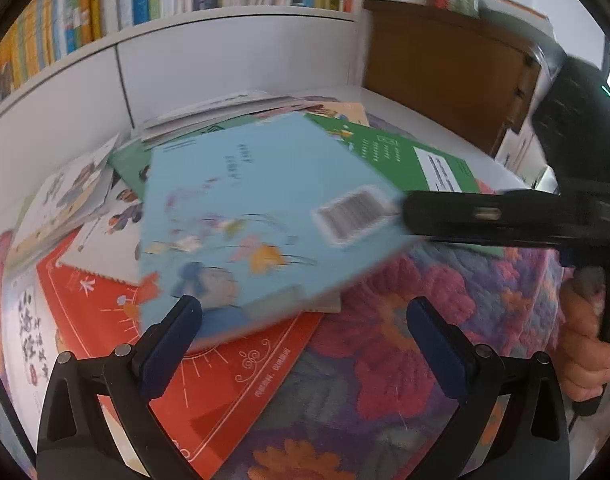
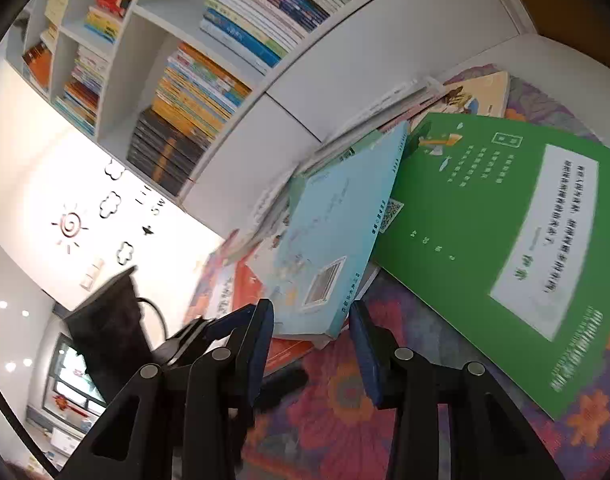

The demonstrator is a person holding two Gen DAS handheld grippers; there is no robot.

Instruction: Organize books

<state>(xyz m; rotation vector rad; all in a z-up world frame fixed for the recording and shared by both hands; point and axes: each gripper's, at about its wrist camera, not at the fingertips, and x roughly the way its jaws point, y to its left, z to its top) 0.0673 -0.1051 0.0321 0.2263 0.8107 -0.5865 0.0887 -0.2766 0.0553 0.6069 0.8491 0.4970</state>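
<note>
While the right gripper (image 2: 311, 344) brackets the light-blue book's (image 1: 265, 216) corner without visible contact, the left gripper (image 1: 305, 340) waits open and empty.

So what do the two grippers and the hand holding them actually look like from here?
Both the left gripper and the right gripper have black plastic linkages, silver round pins and dark blue finger pads. The hand wraps the right one's black handle; no sleeve visible.

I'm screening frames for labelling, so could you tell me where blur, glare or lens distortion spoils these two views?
Left wrist view: the light blue book is smeared by motion, its barcode streaked, and the shelf edge bows from the fisheye. Right wrist view: the green book blurs toward its near edge, and the white wall at left is washed out.
</note>
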